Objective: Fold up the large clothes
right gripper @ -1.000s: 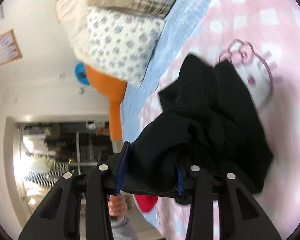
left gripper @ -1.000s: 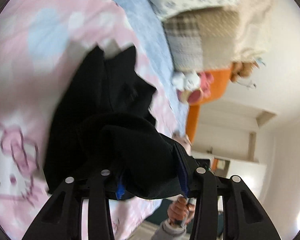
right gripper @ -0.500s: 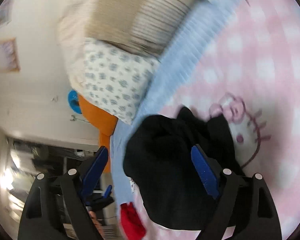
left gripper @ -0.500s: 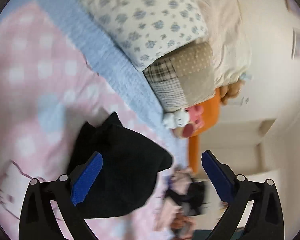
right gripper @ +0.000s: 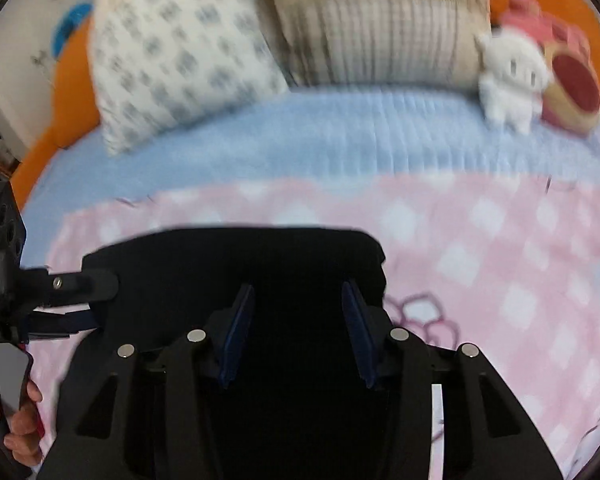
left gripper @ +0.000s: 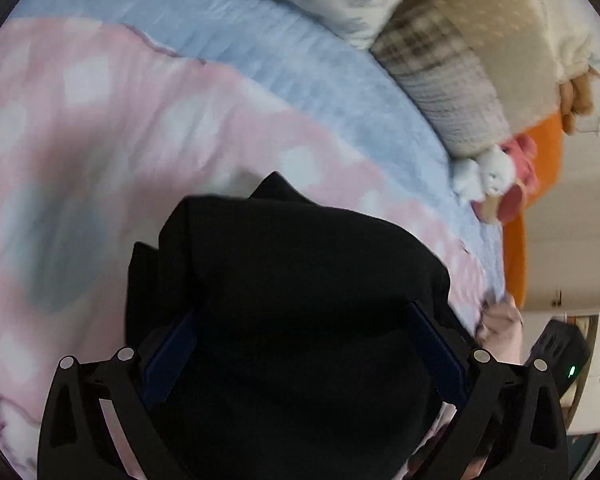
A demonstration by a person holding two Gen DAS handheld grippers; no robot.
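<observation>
Garment (left gripper: pixel 300 280) between 2 parted claws (left gripper: pixel 304 344) (right gripper: pixel 296 320)

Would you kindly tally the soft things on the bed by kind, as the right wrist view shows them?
Black garment: 1
Pillows: 2, dotted and beige
Plush toys: 2, white and pink
Blankets: 2, pink and blue
Total: 7

Right gripper (right gripper: pixel 296 312) at lower centre, jaws apart over a folded black garment (right gripper: pixel 236 264) lying on the pink checked blanket (right gripper: pixel 480 248). Left gripper (right gripper: pixel 72 300) enters at left edge, its fingers at the garment's left side. Patterned pillow (right gripper: pixel 172 52) upper left; white plush toy (right gripper: pixel 508 76) upper right.
</observation>
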